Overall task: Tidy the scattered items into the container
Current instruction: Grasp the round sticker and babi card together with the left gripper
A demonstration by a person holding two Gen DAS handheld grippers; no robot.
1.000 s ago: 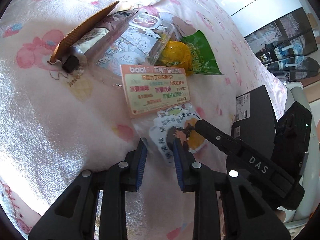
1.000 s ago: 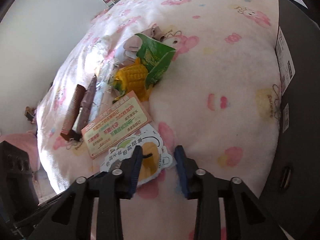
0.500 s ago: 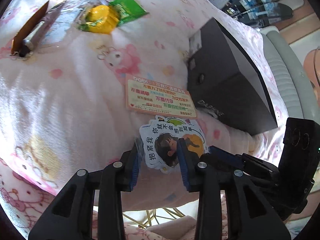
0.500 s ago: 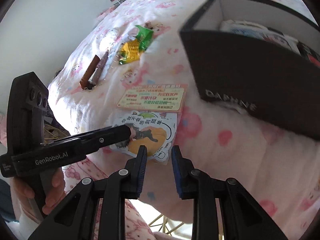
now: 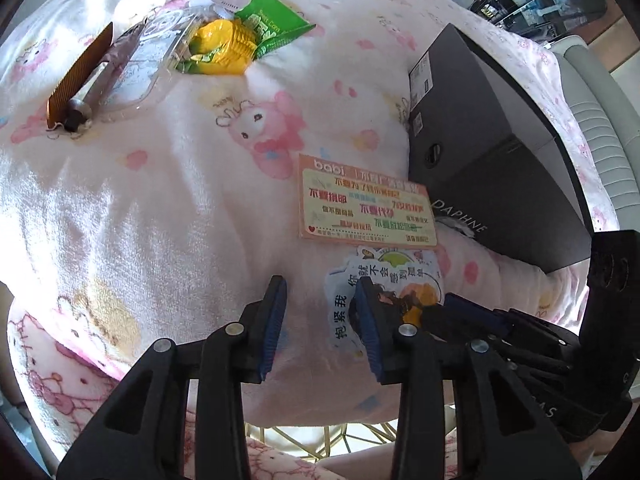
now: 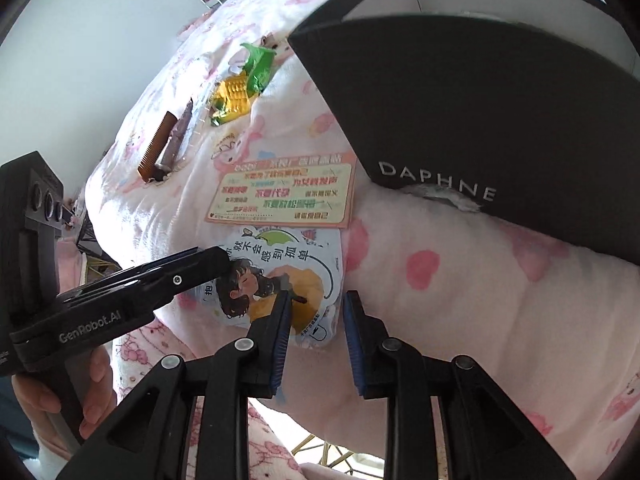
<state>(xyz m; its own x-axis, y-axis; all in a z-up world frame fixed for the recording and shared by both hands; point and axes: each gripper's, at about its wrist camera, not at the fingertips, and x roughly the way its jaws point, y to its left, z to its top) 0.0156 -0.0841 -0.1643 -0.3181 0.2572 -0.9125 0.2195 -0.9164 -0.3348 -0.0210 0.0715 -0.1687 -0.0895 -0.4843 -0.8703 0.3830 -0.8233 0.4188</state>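
A cartoon sticker pack (image 5: 384,280) (image 6: 280,264) lies with an orange printed card (image 5: 364,204) (image 6: 288,194) on the pink blanket, just in front of the black DAPHNE box (image 5: 480,152) (image 6: 460,112). My left gripper (image 5: 320,324) (image 6: 218,258) is opening. Only the pack's left edge shows in its gap, and no pad presses on it. My right gripper (image 6: 316,332) (image 5: 436,312) straddles the pack's lower right corner with its pads apart. Farther back lie a corn snack bag (image 5: 224,46) (image 6: 234,92), a brown comb (image 5: 78,76) (image 6: 158,148) and a tube (image 5: 100,80).
A clear phone case (image 5: 152,52) lies by the tube. The blanket drops off just below both grippers, over a gold wire frame (image 5: 320,440). A person's hand (image 6: 40,404) holds the left gripper's handle. Shelves and a pale ribbed surface lie beyond the box.
The card and sticker pack have moved from the pile by the corn bag to the front of the box. Both grippers moved with them. The left jaws have spread wider.
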